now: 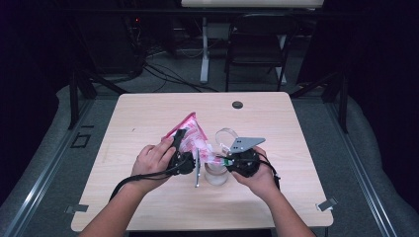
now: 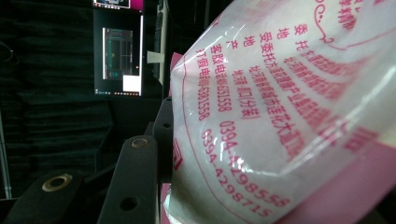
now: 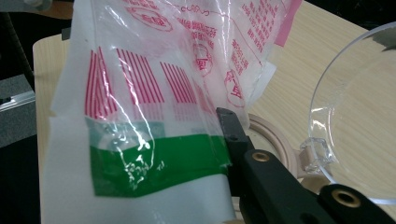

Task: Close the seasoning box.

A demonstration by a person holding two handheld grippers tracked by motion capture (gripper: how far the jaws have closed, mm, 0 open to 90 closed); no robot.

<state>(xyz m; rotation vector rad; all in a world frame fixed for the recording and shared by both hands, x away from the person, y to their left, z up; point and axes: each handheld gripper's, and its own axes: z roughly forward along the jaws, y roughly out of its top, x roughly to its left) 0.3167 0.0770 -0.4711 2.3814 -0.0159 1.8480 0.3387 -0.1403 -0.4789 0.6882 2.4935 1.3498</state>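
A dark room surrounded the pale wooden tabletop [image 1: 148,113]. Near its middle, toward the front edge, the left claw [image 1: 179,140] was clamped on a pink-printed plastic bag [image 1: 190,131], lifted above the wood. The right claw [image 1: 223,160] pinched the bag's lower end shut. A clear jar [image 1: 216,174] stood below, its hinged lid [image 1: 226,134] open.

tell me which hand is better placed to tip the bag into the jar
Left, probably. The left gripper holds the bag by its raised body; the right gripper pinches the low end over the jar, guiding it.
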